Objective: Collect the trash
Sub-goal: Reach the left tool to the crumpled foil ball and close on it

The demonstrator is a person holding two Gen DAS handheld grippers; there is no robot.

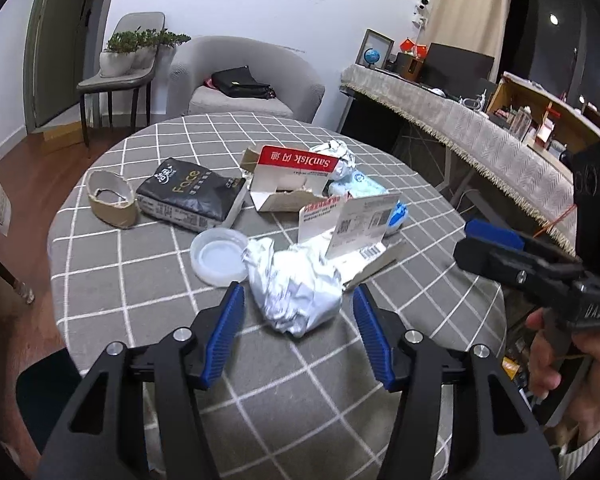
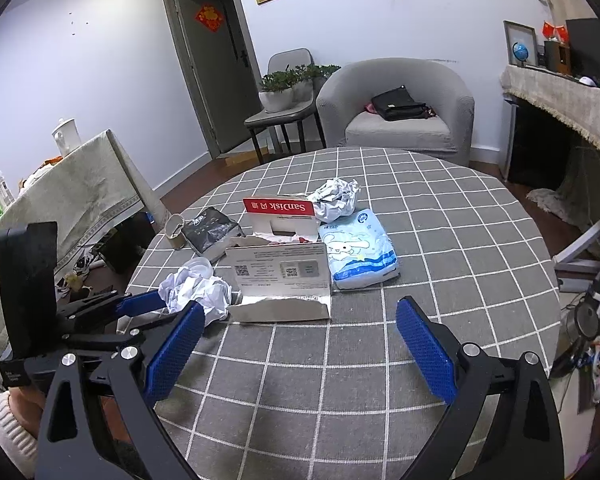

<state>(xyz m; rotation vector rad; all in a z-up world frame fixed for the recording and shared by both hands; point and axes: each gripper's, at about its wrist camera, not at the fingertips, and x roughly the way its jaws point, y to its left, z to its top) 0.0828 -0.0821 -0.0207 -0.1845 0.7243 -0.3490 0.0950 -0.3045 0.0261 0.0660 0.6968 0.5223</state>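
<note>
On a round counter draped in grey checked cloth, the left gripper stands wide open around a crumpled ball of white paper, one blue finger on each side of it; whether either finger touches the paper cannot be told. Just beyond the ball lie a clear plastic lid and an opened white carton with barcodes. Farther back sit a torn red-and-white SanDisk box, a black tissue pack marked "Face", a flattened cardboard tape core, a second crumpled paper wad and a pale blue cartoon-printed tissue pack.

Seen from the right wrist, the right gripper is also spread open, low over bare cloth near the counter's front edge, holding nothing. The white carton stands just ahead of it, the blue tissue pack beside that, and the paper ball lies to its left, next to the other gripper's blue finger.
</note>
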